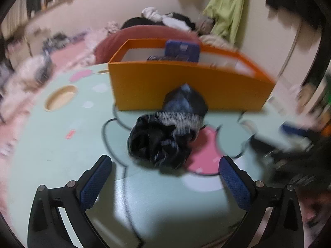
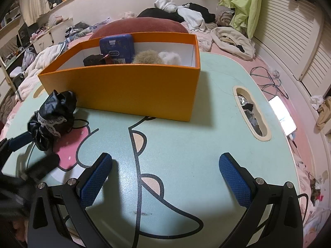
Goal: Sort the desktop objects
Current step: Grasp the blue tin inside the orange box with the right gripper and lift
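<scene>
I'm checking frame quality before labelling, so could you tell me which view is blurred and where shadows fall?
Left wrist view: motion-smeared, worst at the edges; the black cloth and orange box are soft. Right wrist view: sharp, except the left gripper smeared at its left edge; the box casts a shadow on the table.

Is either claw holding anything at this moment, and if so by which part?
Nothing is held. The left claw is open, just short of the black scrunchie on the table. The right claw is open over bare tabletop.
</scene>
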